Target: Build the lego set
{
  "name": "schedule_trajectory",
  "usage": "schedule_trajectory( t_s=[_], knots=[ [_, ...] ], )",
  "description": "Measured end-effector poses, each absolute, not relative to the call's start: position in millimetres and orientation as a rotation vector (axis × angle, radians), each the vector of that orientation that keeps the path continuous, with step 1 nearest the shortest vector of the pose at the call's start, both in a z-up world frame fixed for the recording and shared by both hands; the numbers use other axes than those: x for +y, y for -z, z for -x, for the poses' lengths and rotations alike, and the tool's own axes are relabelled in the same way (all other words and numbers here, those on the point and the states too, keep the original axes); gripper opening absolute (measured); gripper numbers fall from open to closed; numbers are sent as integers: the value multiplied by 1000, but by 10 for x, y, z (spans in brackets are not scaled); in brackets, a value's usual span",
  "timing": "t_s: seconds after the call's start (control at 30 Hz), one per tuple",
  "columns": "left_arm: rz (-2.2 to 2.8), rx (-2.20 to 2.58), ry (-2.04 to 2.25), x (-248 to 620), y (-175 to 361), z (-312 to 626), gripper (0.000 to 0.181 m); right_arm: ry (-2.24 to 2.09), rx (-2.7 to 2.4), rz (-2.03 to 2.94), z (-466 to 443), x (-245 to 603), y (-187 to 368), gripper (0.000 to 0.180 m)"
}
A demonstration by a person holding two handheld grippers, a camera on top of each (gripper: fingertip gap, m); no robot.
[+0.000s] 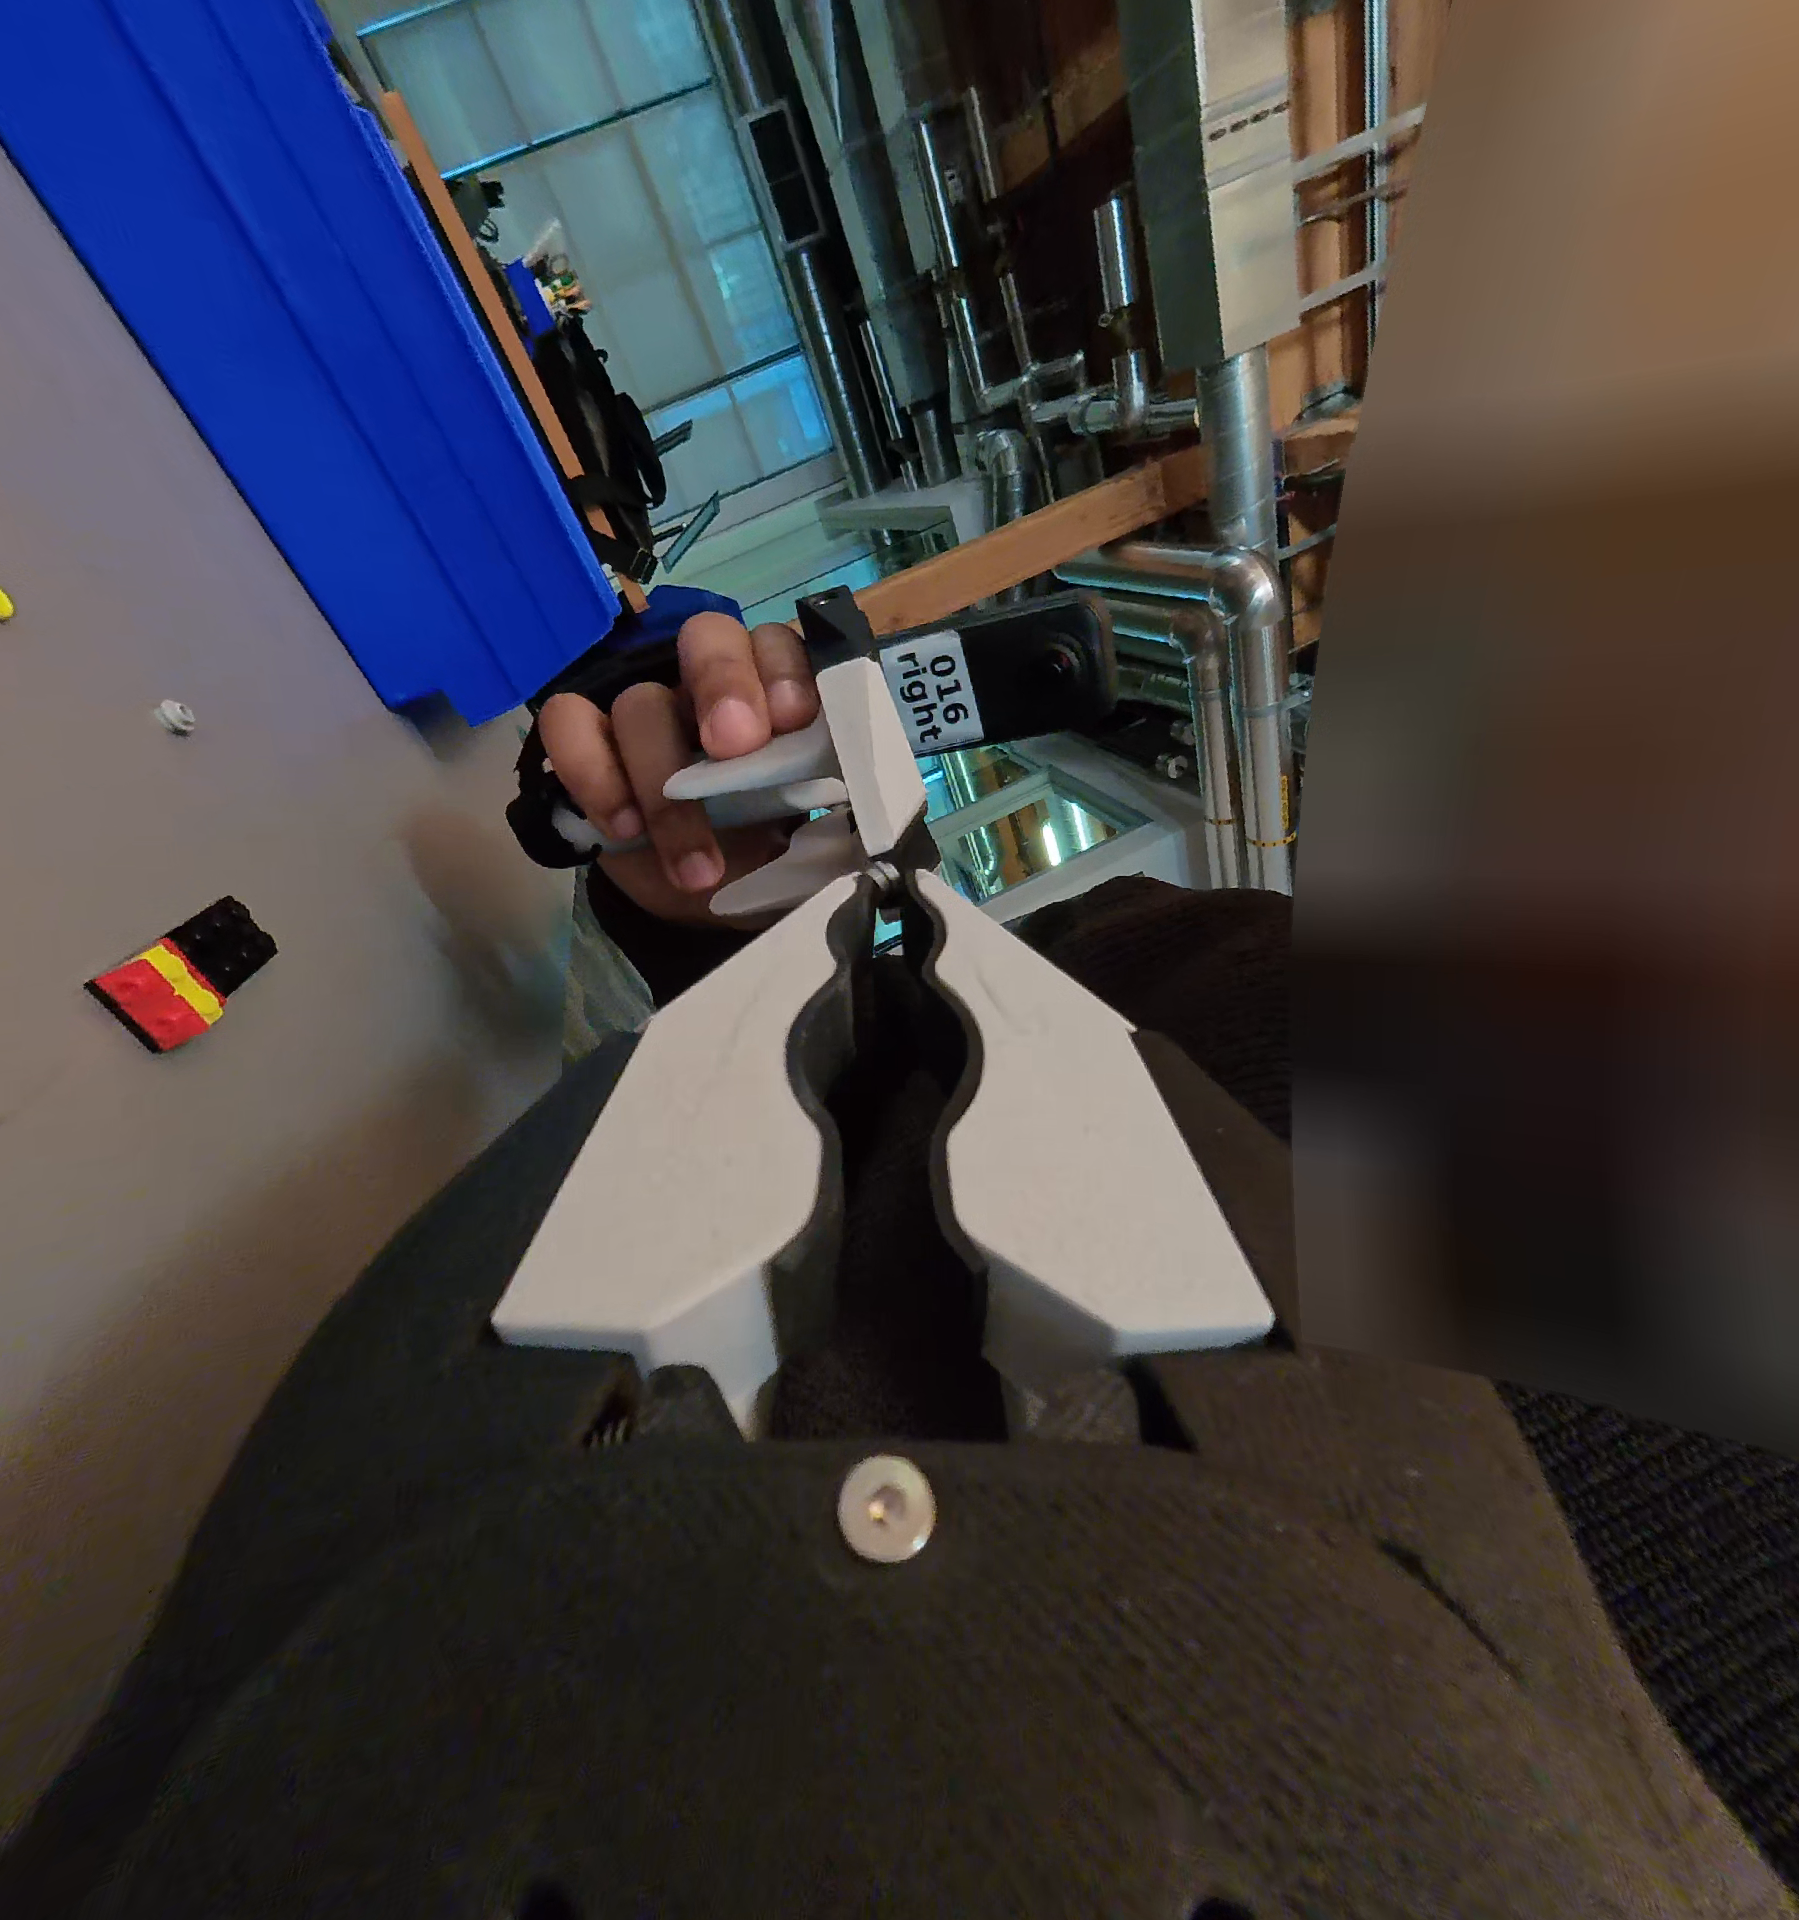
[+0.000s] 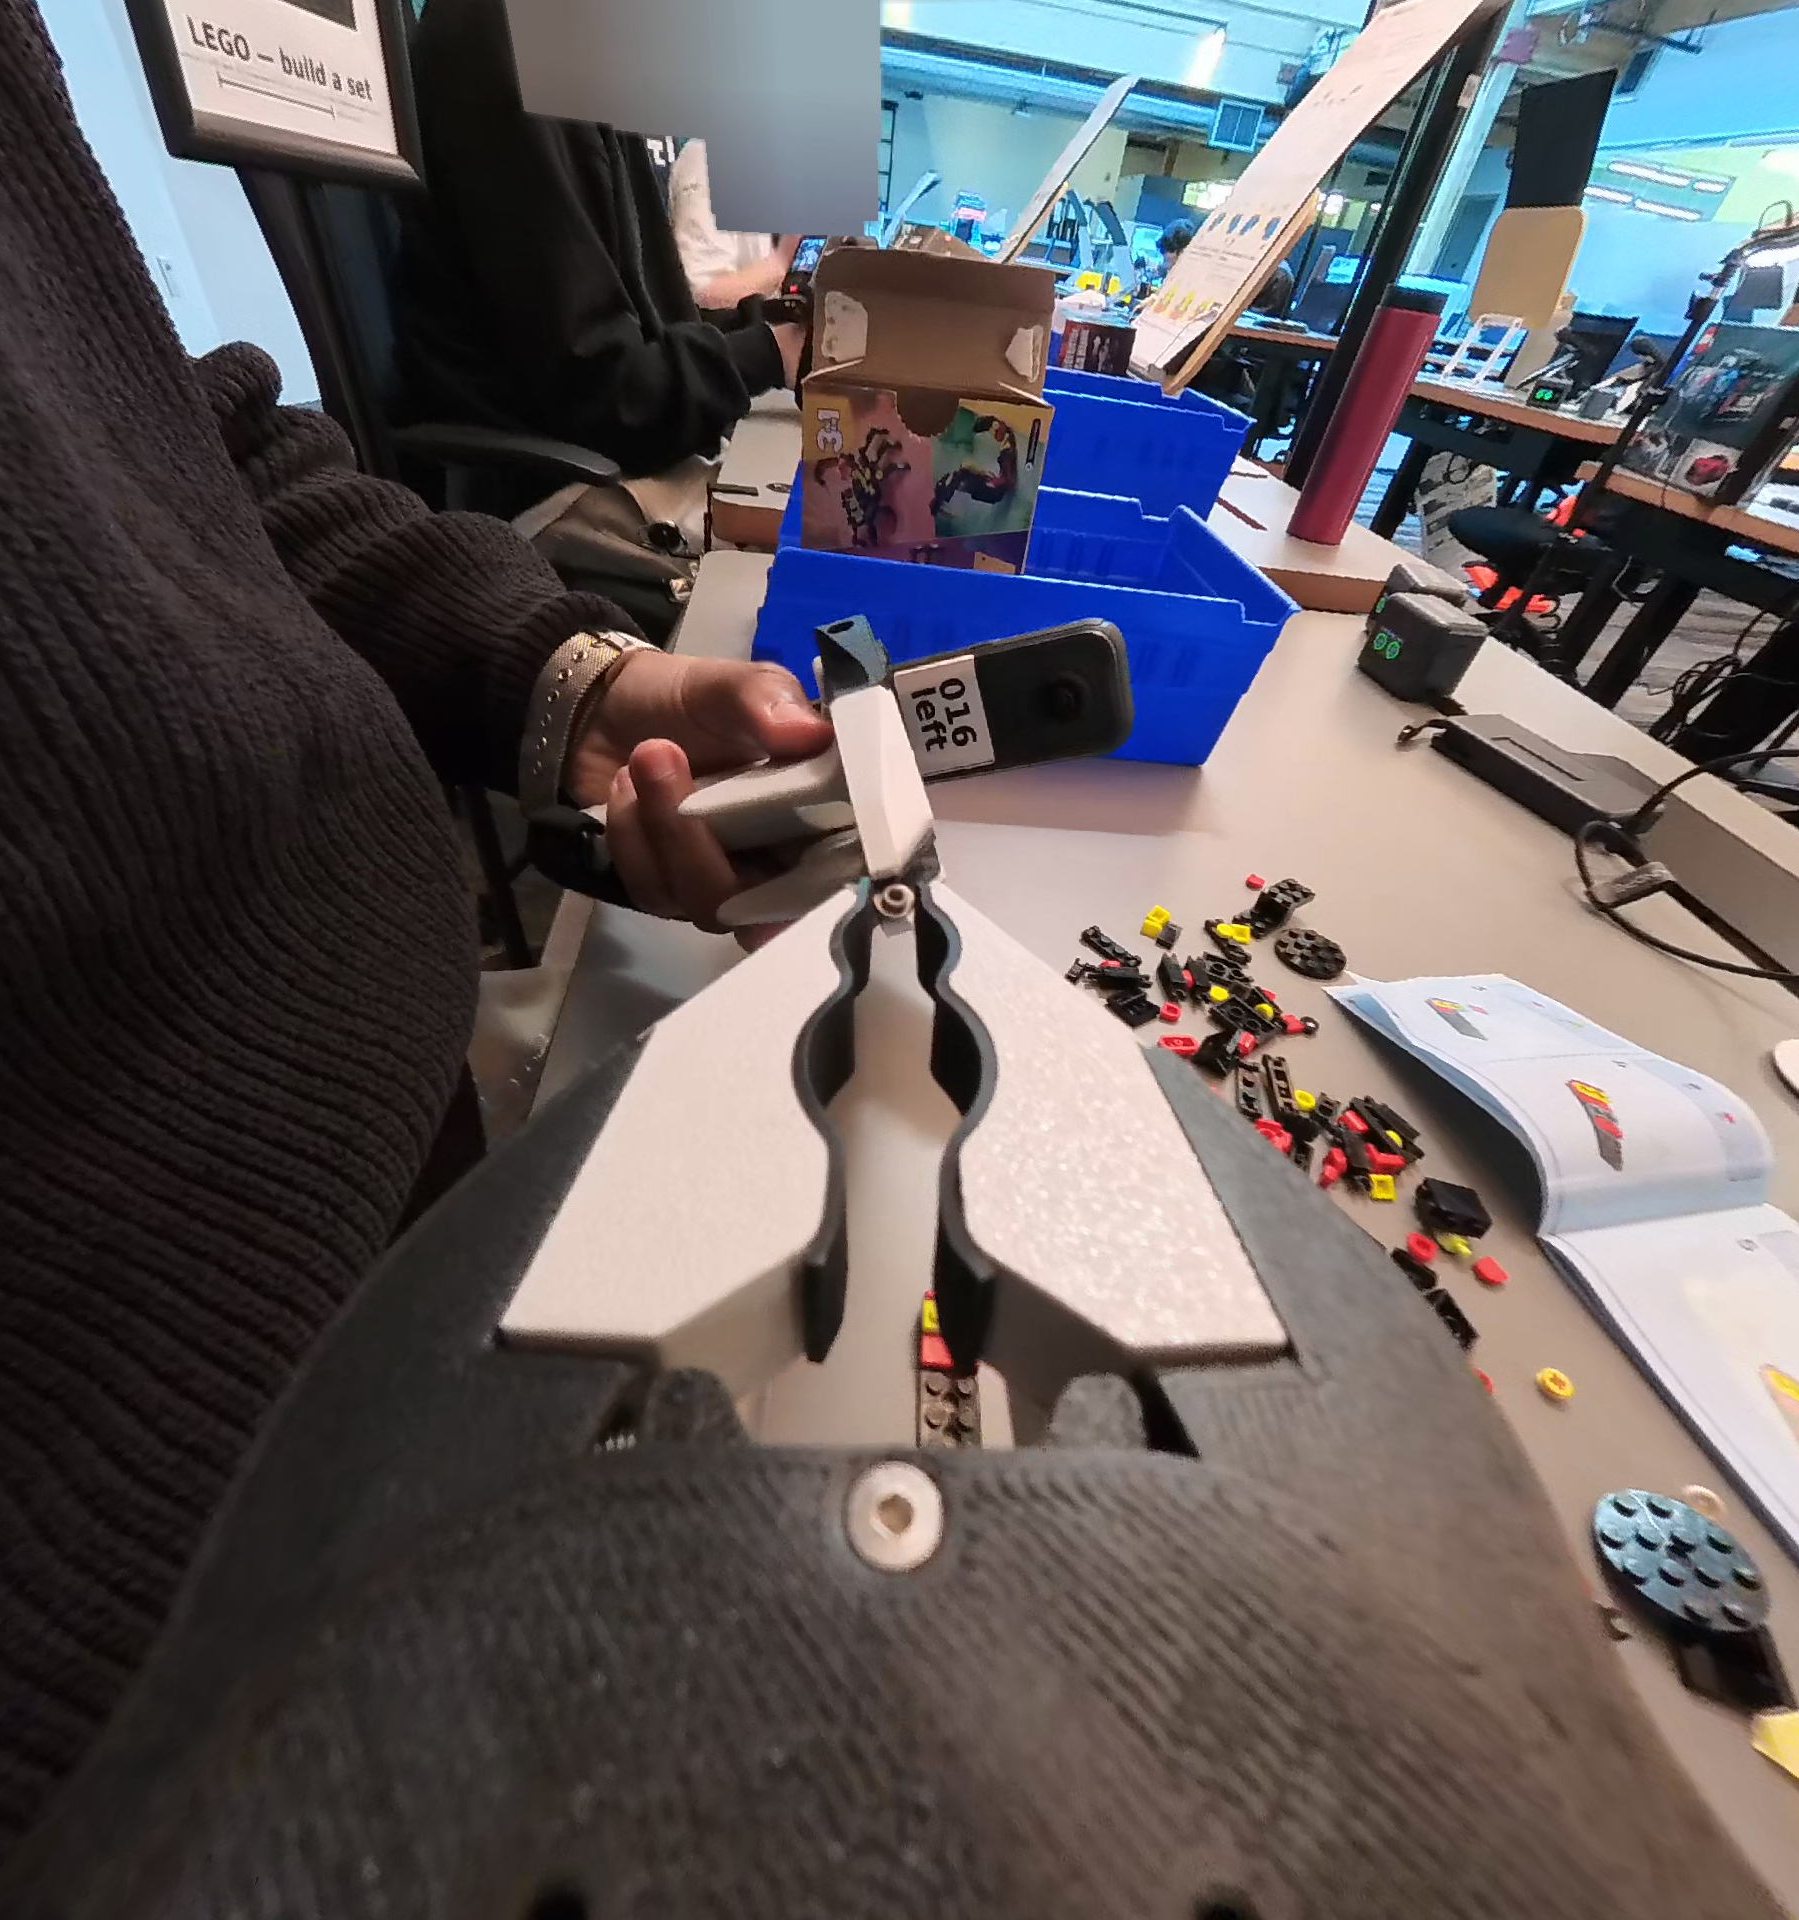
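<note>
My left gripper (image 1: 880,881) and my right gripper (image 2: 891,902) meet tip to tip in the air above the table edge. A small grey round piece (image 2: 892,899) sits where the tips meet; it also shows in the left wrist view (image 1: 882,875). Both pairs of jaws are closed at the tips on it. I cannot tell which gripper bears it. A black, red and yellow partial build (image 1: 183,971) lies on the grey table (image 1: 95,1247). It also shows under my right gripper's fingers (image 2: 942,1382).
Several loose black, red and yellow pieces (image 2: 1238,1023) lie right of the grippers, beside an open instruction booklet (image 2: 1601,1143) and a black round plate (image 2: 1679,1574). A blue bin (image 2: 1030,634) holding the set's box (image 2: 926,457) stands behind. A person's dark sleeve (image 2: 199,831) fills the left. The grippers are tip to tip, or close to it. From either gripper's tips it is about 25 centimetres to the black round plate (image 2: 1679,1574).
</note>
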State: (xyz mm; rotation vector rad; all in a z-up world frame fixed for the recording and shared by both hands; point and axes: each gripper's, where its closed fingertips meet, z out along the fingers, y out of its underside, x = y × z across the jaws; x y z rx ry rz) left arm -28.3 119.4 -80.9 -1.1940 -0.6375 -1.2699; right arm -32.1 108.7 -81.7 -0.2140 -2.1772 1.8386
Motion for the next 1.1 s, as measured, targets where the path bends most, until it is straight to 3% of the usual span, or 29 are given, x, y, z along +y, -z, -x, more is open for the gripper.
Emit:
schedule_trajectory(
  t_s=[1.1],
  knots=[
    [1442,-670,972,1232,1094,352,6,-1554,-2289,233,447,1168,1093,6]
  ],
)
